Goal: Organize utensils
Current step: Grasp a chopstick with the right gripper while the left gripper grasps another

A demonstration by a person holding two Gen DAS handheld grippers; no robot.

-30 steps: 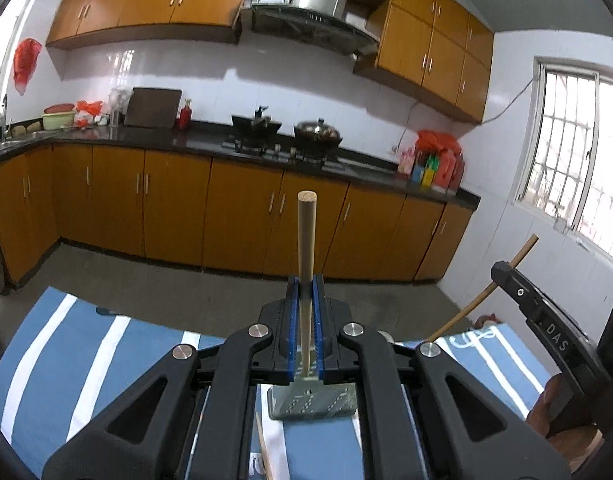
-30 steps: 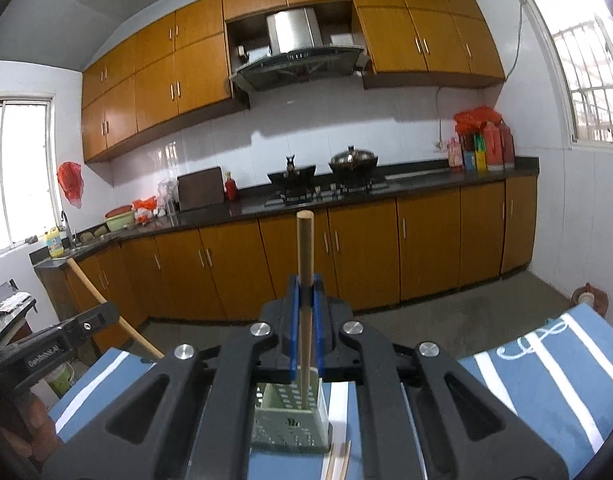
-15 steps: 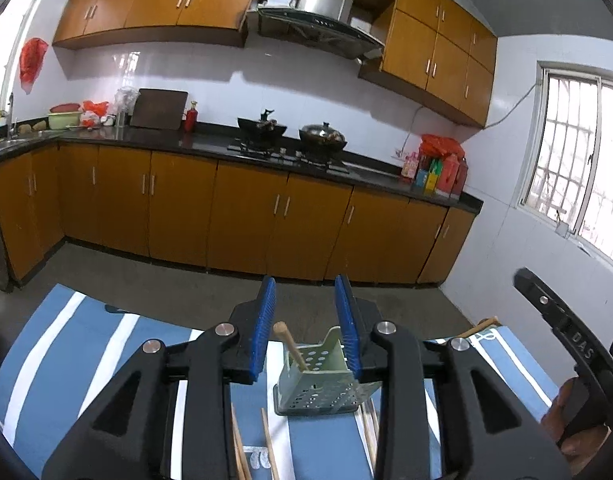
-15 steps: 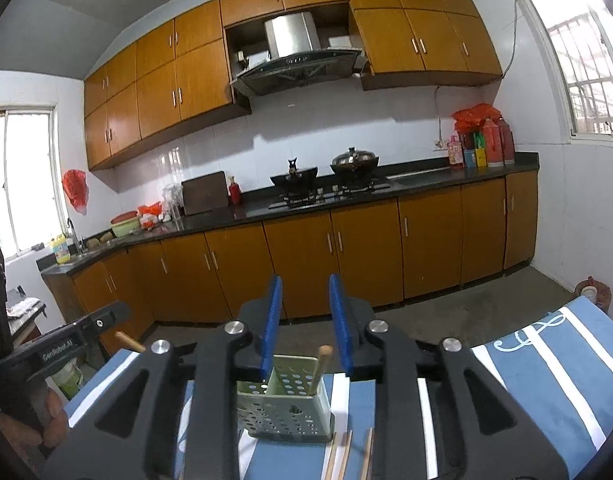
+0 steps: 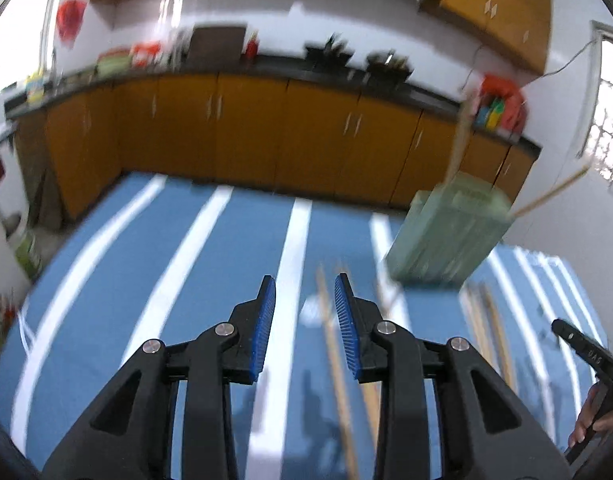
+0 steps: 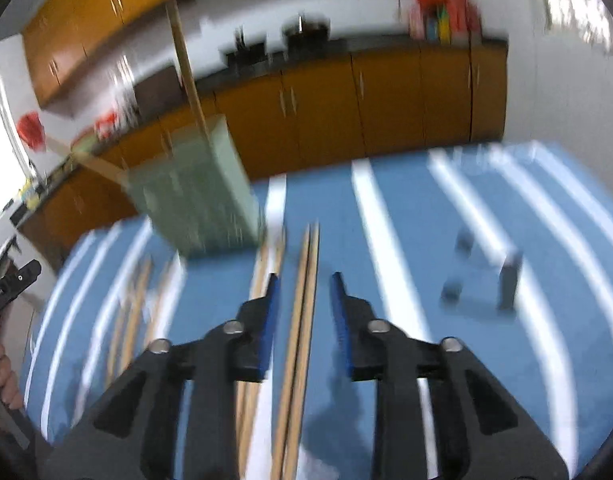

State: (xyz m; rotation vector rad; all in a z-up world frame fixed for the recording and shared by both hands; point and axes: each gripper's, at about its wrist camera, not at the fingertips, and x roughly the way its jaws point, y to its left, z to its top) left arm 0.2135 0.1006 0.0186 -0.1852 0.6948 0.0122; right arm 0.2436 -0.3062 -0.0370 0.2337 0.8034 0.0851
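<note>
A pale green perforated utensil holder (image 5: 450, 232) stands on the blue striped cloth, with two wooden chopsticks (image 5: 458, 140) leaning in it; it also shows in the right wrist view (image 6: 194, 196). Several loose chopsticks (image 5: 338, 360) lie on the cloth. My left gripper (image 5: 304, 320) is open and empty, low over one chopstick. My right gripper (image 6: 304, 312) is open and empty, with a pair of chopsticks (image 6: 302, 320) lying between its fingers on the cloth. Both views are motion-blurred.
The blue cloth with white stripes (image 5: 186, 264) covers the table. More chopsticks (image 6: 130, 320) lie left of the right gripper. Two small dark objects (image 6: 482, 280) sit on the cloth at right. Kitchen cabinets (image 5: 246, 128) stand behind.
Both grippers held a chopstick upright over the holder, opened and dropped them in. They have now tilted down toward the loose chopsticks on the cloth, jaws still open.
</note>
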